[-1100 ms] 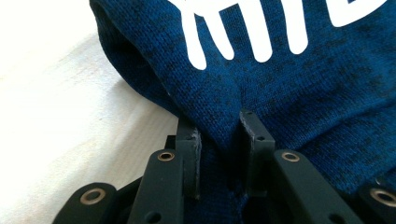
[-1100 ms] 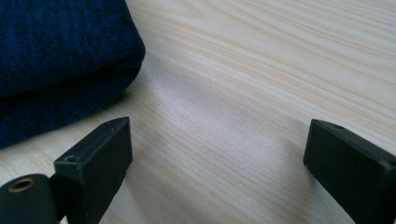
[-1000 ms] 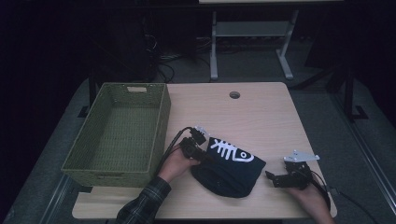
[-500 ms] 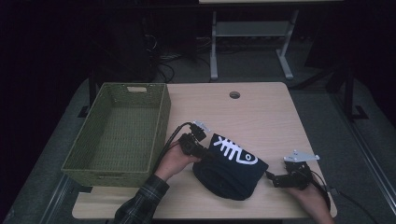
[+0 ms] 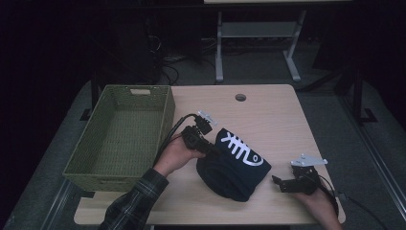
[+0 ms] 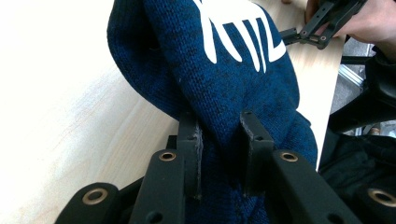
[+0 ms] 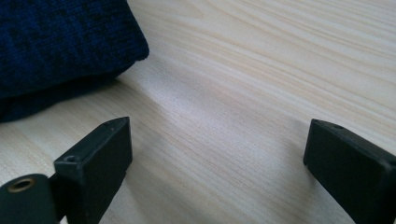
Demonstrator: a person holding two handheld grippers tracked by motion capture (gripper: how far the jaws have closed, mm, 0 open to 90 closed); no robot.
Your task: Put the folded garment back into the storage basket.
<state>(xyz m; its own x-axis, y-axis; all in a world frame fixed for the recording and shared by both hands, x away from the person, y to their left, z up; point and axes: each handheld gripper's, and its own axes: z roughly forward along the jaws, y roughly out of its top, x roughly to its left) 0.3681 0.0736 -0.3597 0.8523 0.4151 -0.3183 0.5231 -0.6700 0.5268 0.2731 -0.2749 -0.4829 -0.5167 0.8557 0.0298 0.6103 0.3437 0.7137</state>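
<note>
A dark blue knit garment [image 5: 237,167] with a white fishbone print lies bunched near the table's front edge. My left gripper [image 5: 214,149] is at its left edge, shut on a fold of the knit. In the left gripper view the knit garment [image 6: 243,70] is pinched between the jaws of the left gripper [image 6: 219,126]. To the garment's right, my right gripper [image 5: 277,182] rests low over the table, open and holding nothing. In the right gripper view, bare wood lies between the tips of the right gripper [image 7: 217,140], and the garment [image 7: 60,42] is at upper left.
A green woven basket [image 5: 165,120] stands empty on the table's left side, close to the left hand. The table [image 5: 268,115] has a round cable hole [image 5: 240,97] near its far edge. The right gripper [image 6: 322,23] also shows beyond the garment in the left gripper view.
The left gripper has shifted slightly with the fold in its grip, and the garment has bunched a little differently. The right gripper has hardly moved.
</note>
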